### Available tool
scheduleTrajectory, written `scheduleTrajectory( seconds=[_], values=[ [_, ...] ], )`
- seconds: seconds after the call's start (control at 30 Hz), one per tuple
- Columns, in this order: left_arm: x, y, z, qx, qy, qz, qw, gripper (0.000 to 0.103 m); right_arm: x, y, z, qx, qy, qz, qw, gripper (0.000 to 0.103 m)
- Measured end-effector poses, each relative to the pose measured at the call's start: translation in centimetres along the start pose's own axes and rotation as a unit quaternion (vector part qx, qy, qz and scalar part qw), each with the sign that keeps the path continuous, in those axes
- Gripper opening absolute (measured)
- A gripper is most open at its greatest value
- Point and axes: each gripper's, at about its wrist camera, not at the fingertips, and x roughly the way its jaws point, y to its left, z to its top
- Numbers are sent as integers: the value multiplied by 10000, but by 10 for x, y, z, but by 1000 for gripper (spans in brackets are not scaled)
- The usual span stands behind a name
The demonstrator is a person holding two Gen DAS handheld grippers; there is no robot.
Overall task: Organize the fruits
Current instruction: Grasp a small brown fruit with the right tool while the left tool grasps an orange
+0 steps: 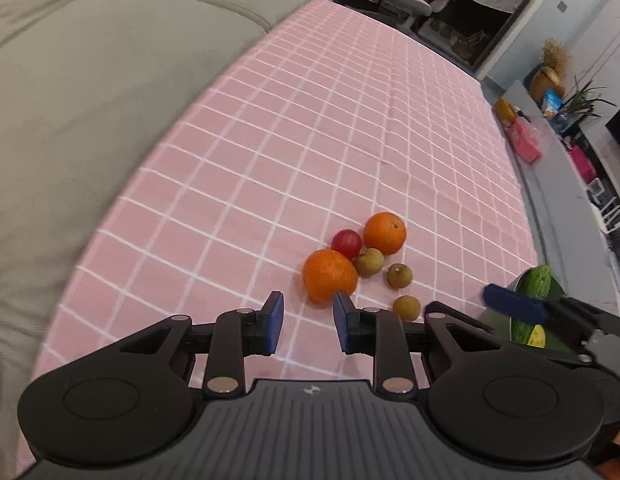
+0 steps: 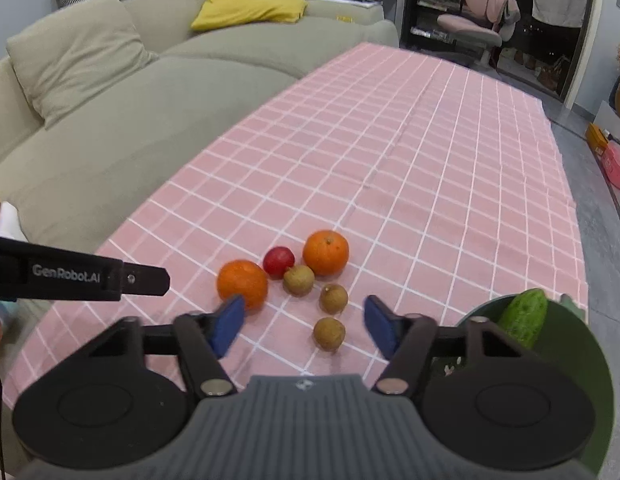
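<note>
A cluster of fruit lies on the pink checked cloth [image 1: 270, 168]. It holds two oranges [image 1: 329, 276] [image 1: 385, 233], a red fruit [image 1: 346, 242] and three small brown longans [image 1: 369, 261]. My left gripper [image 1: 308, 320] hovers just short of the near orange. Its jaws stand a narrow gap apart with nothing between them. My right gripper [image 2: 304, 320] is open wider. The nearest longan [image 2: 329, 333] lies on the cloth in the gap between its fingers, untouched. The near orange [image 2: 242, 284] sits just beyond its left pad [image 2: 230, 322].
A green bowl [image 2: 573, 344] holding a cucumber [image 2: 523, 316] stands at the cloth's near right edge, beside the right gripper. A beige sofa [image 2: 150, 128] runs along the left of the cloth. Boxes and plants line the floor at the right [image 1: 525, 140].
</note>
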Motion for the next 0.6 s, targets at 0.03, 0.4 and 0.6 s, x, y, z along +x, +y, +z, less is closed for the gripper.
scheduleTrajectory(
  seconds=[0.03, 0.4, 0.6],
  values=[
    [4, -1, 0, 19, -24, -40, 10000, 32, 7, -2, -1, -7, 52, -30, 10000, 56],
    [40, -6, 0, 111, -129, -140, 9998, 64, 48, -13, -11, 58, 447, -41, 9990, 43],
    [52, -11, 0, 150, -192, -75, 9997, 65, 59, -11, -9, -58, 468, -127, 9988, 43]
  ],
)
